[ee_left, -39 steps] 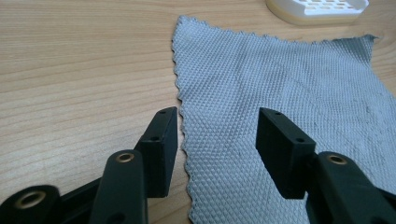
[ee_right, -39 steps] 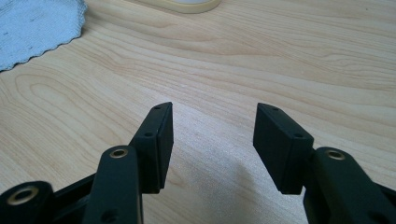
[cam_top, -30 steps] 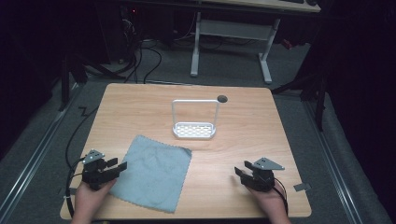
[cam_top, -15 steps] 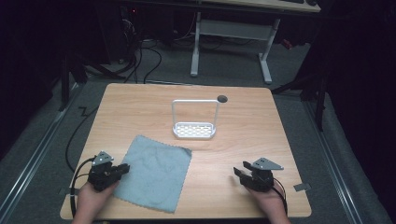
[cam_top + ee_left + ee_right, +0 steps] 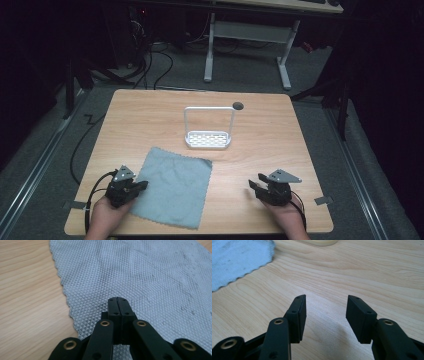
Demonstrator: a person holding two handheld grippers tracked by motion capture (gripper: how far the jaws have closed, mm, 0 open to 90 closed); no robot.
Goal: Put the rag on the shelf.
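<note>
The wooden table (image 5: 280, 150) looks the same as it did a second ago, with the white wire rack (image 5: 208, 129) standing toward the far middle and the grey-blue cloth (image 5: 172, 187) spread flat on the near left part, unmoved. What has changed is on the left: the left gripper (image 5: 141, 185) has slid in from the bare wood at the cloth's left edge and now sits over that edge — a second ago its jaws stood apart, now they are pressed together. In the left gripper view the closed tips lie right on the weave near the scalloped border, but I cannot tell whether any fabric is pinched. The right gripper (image 5: 255, 185) has stayed put at the near right, well apart from the cloth; its jaws have just been closing slightly, standing wide over bare wood — nothing between them.
</note>
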